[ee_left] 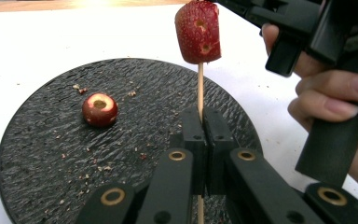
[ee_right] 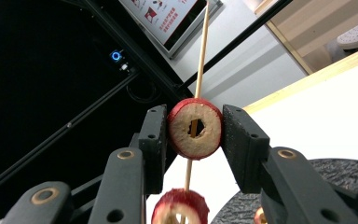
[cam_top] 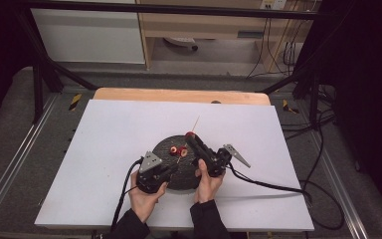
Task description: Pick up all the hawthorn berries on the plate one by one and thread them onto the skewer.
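High view: three fruit rings (cam_top: pixel 181 151).

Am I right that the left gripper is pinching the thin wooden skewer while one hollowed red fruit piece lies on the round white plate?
Not quite: the plate is black and rough-textured, not white, as the left gripper view shows. The left gripper does pinch the thin wooden skewer, and one hollowed red fruit piece lies on the plate.

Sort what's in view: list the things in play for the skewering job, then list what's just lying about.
In play:
- wooden skewer, clamped by the left gripper
- cored fruit piece, clamped by the right gripper
- second piece already threaded
- loose piece
- black plate

Lying about:
- white board
- fruit crumbs
- wooden tabletop
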The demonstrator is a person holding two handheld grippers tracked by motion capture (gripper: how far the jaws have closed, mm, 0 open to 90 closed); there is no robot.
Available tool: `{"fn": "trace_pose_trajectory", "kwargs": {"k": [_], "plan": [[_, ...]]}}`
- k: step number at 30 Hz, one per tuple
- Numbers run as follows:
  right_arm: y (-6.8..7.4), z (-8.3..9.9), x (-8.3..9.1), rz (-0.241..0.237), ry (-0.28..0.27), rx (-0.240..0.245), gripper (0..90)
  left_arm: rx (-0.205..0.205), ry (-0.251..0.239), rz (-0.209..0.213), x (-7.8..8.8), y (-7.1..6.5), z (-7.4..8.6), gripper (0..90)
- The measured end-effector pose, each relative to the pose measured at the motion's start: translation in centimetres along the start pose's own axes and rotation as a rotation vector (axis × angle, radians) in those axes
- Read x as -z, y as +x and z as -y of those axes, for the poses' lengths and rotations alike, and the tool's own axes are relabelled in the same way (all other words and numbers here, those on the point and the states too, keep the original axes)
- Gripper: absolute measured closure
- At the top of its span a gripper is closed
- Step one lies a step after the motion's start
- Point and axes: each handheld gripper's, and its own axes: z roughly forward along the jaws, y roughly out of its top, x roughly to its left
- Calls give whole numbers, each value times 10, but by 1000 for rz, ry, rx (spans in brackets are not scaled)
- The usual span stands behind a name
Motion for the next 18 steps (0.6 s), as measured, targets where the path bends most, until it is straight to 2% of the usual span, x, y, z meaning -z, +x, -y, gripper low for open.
{"fn": "trace_pose_trajectory", "kwargs": {"k": [5,11,18], "plan": [[0,5,2,-5,21,-2,623,-1,-8,-1,-1,0,-4,888],[0,4,3,-7,43,10,613,-9,-3,6,1,2,-2,888],[2,-6,6,10,96,82,440,-27,20,3,11,15,4,887]]}}
